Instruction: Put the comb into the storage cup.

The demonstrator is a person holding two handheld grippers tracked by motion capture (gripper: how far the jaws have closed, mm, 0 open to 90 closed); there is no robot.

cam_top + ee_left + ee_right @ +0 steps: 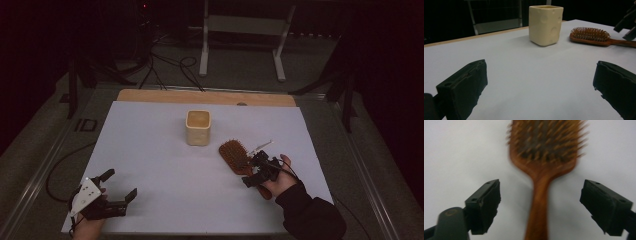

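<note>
Wooden brush (541,157) lies flat on the counter (150,160), its handle between our right gripper's (540,203) wide fingers, ungripped. Left gripper (540,85) waits wide, empty. We judge grasping and lifting remain.

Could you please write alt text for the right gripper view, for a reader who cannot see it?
A wooden hairbrush lies bristles-up on a white table surface, its handle running down between the open black jaws of the right gripper, which stand clear of it. The brush head is slightly blurred.
</note>
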